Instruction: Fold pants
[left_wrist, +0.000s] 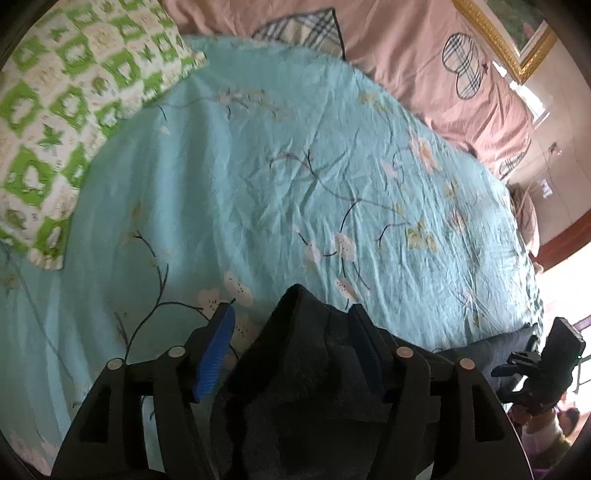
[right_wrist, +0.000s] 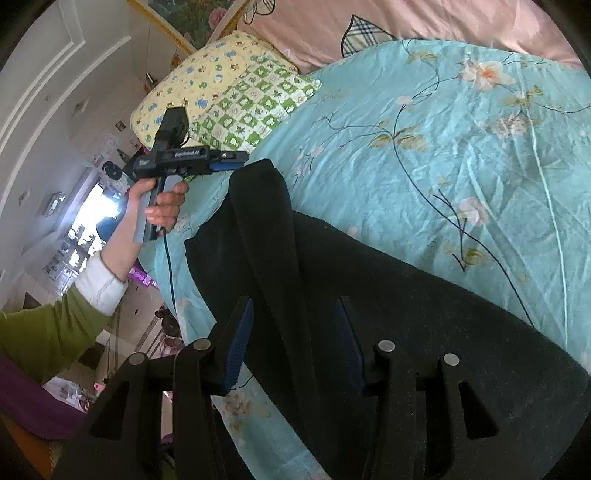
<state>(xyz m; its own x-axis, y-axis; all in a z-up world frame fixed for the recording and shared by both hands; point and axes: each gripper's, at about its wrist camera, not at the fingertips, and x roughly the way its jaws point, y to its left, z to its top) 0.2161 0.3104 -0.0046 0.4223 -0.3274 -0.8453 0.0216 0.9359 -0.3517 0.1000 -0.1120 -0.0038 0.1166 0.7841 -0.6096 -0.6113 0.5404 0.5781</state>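
Black pants (right_wrist: 406, 302) lie on a turquoise floral bedsheet (right_wrist: 461, 147), a raised fold (right_wrist: 262, 192) running toward the pillows. My left gripper (left_wrist: 291, 314) stands with its jaws wide apart, a peak of the black pants (left_wrist: 299, 350) between the blue pads (left_wrist: 216, 350); the pads do not press it. In the right wrist view the left gripper (right_wrist: 236, 160) hovers at the tip of that fold. My right gripper (right_wrist: 295, 325) is open, astride the pants' raised fold, pads apart from the cloth.
A green-checked pillow (left_wrist: 62, 110) and a yellow pillow (right_wrist: 199, 81) lie at the head of the bed. A pink quilt (left_wrist: 424, 55) runs along the far side. The bed's near edge (right_wrist: 173, 280) drops to the floor at left.
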